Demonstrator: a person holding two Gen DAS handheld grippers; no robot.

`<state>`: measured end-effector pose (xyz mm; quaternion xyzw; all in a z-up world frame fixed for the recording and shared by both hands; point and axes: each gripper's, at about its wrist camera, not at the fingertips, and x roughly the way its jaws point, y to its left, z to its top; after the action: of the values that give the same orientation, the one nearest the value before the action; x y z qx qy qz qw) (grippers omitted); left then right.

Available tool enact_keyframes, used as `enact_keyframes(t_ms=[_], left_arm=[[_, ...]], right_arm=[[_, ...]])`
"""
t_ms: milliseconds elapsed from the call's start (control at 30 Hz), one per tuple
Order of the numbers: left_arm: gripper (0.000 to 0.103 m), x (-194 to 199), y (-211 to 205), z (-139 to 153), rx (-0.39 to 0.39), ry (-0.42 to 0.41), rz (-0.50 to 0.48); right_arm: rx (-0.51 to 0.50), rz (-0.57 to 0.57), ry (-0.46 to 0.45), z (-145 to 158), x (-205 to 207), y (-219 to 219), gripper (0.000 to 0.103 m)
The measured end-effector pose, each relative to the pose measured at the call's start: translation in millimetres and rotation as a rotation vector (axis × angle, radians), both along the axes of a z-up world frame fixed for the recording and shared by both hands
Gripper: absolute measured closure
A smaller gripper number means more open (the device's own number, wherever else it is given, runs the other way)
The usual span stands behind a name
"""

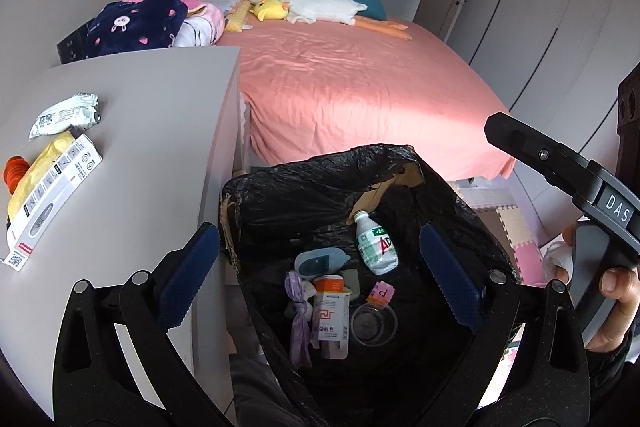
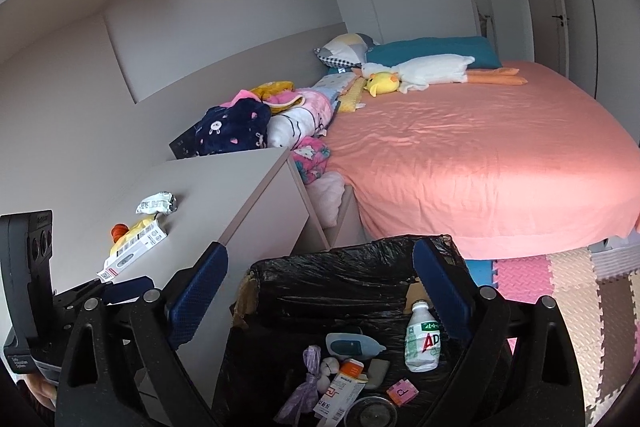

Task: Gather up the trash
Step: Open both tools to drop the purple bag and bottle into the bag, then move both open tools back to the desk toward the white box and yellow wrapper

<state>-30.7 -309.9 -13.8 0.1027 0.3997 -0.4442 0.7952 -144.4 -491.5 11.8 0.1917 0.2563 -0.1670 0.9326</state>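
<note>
Both tools hover over the black-lined cardboard trash box [image 1: 280,195], the left gripper [image 1: 316,275] and the right gripper [image 2: 320,295] each with jaws wide apart and holding nothing. Several items already lie inside, such as a white plastic bottle [image 1: 376,243]. On the grey cabinet top [image 1: 160,115] to the left remain a crumpled white wrapper [image 1: 66,115], a long white carton [image 1: 52,195] and a yellow packet [image 1: 34,171]. I judge the next move is a reach left to the near carton.
</note>
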Motion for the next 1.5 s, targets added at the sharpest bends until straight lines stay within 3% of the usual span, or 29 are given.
enact_keyframes(t_ms=[433, 833, 1500], left_arm=[[0.006, 27, 33, 1, 0.01, -0.009, 0.068], [0.006, 66, 82, -2, 0.027, -0.024, 0.188], [0.006, 126, 112, -18, 0.124, -0.132, 0.257]], right_arm=[[0.01, 0.084, -0.011, 1, 31, 28, 0.009], [0.018, 0.215, -0.019, -2, 73, 69, 0.009], [0.04, 0.288, -0.03, -13, 125, 95, 0.009]])
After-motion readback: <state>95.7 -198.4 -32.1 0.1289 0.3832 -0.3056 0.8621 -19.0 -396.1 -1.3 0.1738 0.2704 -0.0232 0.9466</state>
